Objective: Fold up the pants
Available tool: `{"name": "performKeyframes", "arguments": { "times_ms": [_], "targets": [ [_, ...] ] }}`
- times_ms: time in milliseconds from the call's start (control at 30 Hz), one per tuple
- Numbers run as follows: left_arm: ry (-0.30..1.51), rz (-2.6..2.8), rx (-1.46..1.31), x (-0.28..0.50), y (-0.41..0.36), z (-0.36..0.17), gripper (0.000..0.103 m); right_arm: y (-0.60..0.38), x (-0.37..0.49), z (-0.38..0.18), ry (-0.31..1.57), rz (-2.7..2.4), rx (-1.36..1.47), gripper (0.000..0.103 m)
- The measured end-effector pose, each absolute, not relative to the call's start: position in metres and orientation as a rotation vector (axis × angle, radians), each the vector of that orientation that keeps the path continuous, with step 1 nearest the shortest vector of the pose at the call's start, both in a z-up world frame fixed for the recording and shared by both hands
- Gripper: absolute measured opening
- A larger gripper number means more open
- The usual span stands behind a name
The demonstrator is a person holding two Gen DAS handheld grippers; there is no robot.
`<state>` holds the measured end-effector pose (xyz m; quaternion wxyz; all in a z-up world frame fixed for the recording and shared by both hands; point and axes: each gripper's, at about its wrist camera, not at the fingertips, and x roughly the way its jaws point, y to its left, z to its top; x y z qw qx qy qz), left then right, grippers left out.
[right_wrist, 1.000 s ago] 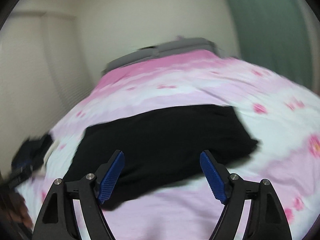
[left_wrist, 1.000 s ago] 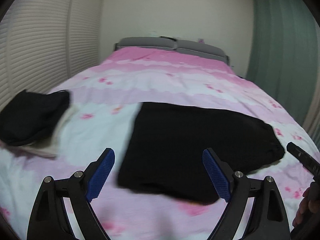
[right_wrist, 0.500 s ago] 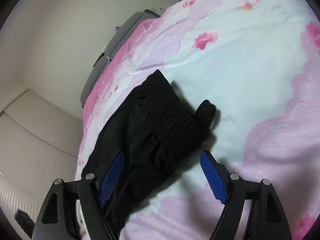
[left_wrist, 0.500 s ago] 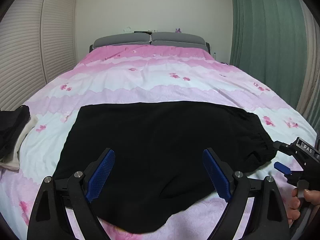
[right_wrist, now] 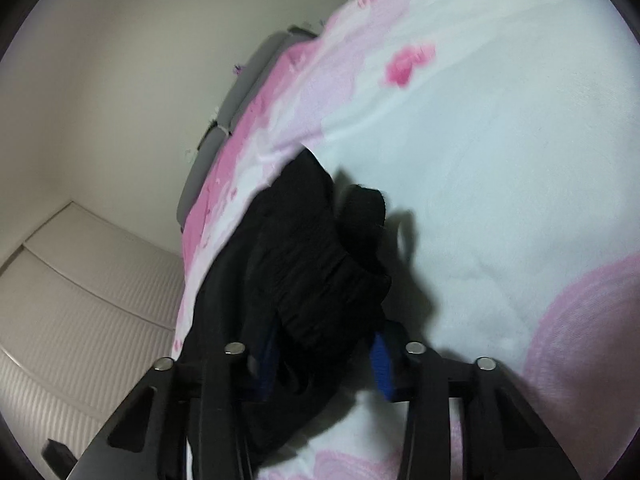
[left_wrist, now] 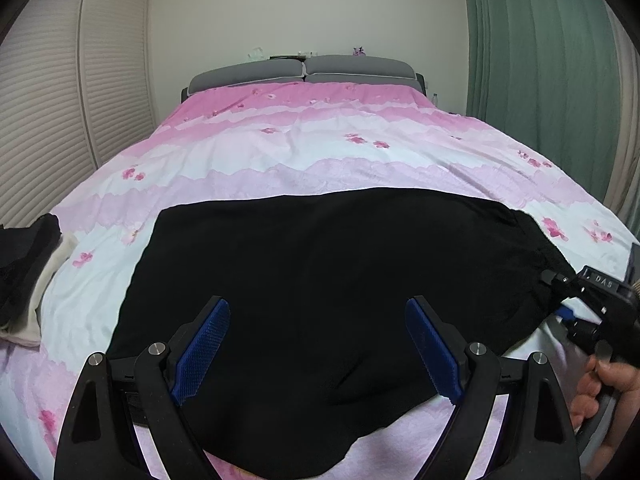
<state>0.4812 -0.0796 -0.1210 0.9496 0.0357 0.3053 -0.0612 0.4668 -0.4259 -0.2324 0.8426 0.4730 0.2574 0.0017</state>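
The black pants (left_wrist: 320, 280) lay spread across the near part of the bed (left_wrist: 320, 152), on its pink and white floral cover, waistband toward the right edge.

The right tongs (right_wrist: 324, 360) were closed on the gathered waistband (right_wrist: 320, 272); black cloth filled the gap between the blue pads (right_wrist: 380, 364). The left tongs (left_wrist: 316, 352) hovered over the middle of the pants with the pads wide apart, holding nothing.

Probable faults from this state:
- Slippage. The waistband was bunched, and how many layers lay between the pads could not be determined. If only some were caught, a lift would likely shed the loose ones and skew the fold.
- Dragging. With one end held and the left tongs free, a pull could slide the whole garment over the smooth cover instead of folding it.
- Wrinkling. A ridge showed in the cloth near the front edge; folding over it would probably set a crease.
- Snagging. A low approach could pinch the cover together with the pants.

Surroundings: a pile of dark and pale clothes (left_wrist: 28, 276) lay at the left edge of the bed, well apart from the pants. Grey pillows (left_wrist: 304, 70) sat at the head, a green curtain (left_wrist: 540, 60) to the right, louvred doors (left_wrist: 60, 100) to the left. Nothing lay on the pants.
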Motion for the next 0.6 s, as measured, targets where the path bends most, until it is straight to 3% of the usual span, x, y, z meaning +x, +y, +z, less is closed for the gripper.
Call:
{"name": "performKeyframes", "arguments": {
  "times_ms": [367,600],
  "targets": [
    [0.565,-0.041,0.031,0.468,-0.004,-0.078,0.090,-0.332,0.483,-0.101,0.381,0.083,0.539,0.030],
    [0.541,0.055,-0.011,0.449,0.089,-0.057,0.090,-0.192,0.507,-0.055,0.342,0.239,0.234,0.029]
  ]
}}
